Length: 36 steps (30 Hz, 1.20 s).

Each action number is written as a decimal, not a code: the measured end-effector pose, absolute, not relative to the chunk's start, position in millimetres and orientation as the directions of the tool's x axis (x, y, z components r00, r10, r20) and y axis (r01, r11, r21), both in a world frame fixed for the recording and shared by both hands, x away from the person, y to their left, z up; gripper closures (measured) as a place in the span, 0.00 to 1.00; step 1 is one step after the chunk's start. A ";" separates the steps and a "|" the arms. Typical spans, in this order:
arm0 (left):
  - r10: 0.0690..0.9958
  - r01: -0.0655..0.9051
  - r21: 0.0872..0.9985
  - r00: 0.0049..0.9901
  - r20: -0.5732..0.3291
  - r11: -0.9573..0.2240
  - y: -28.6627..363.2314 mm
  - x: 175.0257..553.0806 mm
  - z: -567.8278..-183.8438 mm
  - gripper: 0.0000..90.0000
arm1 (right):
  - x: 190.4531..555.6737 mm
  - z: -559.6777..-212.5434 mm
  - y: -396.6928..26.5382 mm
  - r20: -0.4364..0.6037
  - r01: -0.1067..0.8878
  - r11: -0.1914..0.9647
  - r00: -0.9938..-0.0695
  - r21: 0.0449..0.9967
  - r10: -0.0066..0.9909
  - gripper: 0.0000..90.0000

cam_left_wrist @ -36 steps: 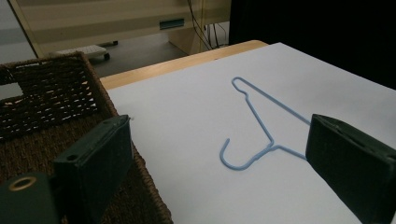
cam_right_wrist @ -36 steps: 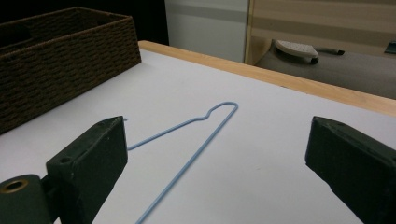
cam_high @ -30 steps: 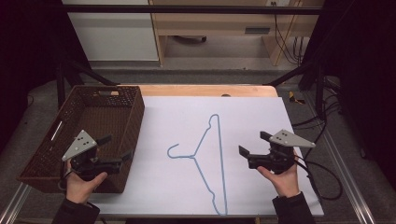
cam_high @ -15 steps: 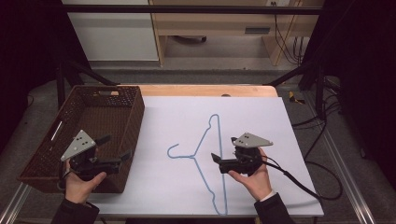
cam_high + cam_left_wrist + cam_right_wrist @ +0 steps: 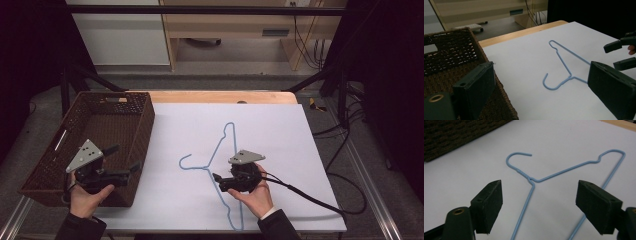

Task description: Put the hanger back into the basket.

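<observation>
High view: right hand-held gripper (image 5: pixel 216 182) nearer hanger (image 5: pixel 220 150).

A light blue wire hanger (image 5: pixel 225 165) is seen on a plain white sheet (image 5: pixel 280 130), beyond whose far edge a strip of pale wood table (image 5: pixel 210 96) is exposed. At the left, a dark brown basket (image 5: pixel 107 120) with an open woven pattern is shown. Both grippers (image 5: pixel 122 170) (image 5: pixel 220 180) are finished in black, each topped by a grey plate.

Right gripper (image 5: pixel 216 178) nearer hanger (image 5: pixel 220 150) neck.

High view overhead facing forward, both tool views low, sharing hanger (image 5: pixel 220 165)
</observation>
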<state>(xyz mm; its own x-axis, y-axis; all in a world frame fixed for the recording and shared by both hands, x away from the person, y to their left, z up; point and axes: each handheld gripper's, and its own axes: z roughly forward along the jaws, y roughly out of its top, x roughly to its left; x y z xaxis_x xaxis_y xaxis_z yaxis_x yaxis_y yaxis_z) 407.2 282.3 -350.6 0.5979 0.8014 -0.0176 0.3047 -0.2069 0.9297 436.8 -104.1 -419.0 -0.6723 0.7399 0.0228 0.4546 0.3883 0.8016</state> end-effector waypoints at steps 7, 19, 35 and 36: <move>0.802 0.307 0.928 0.597 -0.017 -0.210 281.9 408.0 -351.9 0.08 | 439.0 -435.9 -91.9 0.035 0.487 0.422 -0.685 0.765 0.728 0.30; 0.804 0.301 0.929 0.594 -0.007 -0.215 282.0 406.7 -350.5 0.08 | 441.4 -461.6 -74.5 0.035 0.525 0.475 -0.696 0.706 0.717 0.43; 0.804 0.306 0.927 0.595 -0.006 -0.219 280.9 407.5 -351.7 0.09 | 443.1 -473.5 -69.1 0.016 0.556 0.498 -0.678 0.666 0.735 0.73; 0.804 0.306 0.926 0.595 -0.006 -0.220 280.8 407.5 -351.7 0.09 | 442.8 -473.6 -68.9 0.013 0.555 0.497 -0.675 0.667 0.737 0.75</move>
<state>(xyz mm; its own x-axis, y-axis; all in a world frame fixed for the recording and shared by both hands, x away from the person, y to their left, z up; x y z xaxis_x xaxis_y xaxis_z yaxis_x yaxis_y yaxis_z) 407.5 280.8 -351.7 0.5947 0.8040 -0.0056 0.3058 -0.2197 0.9264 442.8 -68.9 -473.6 -0.6754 0.7373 0.0131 0.5554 0.4970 0.6667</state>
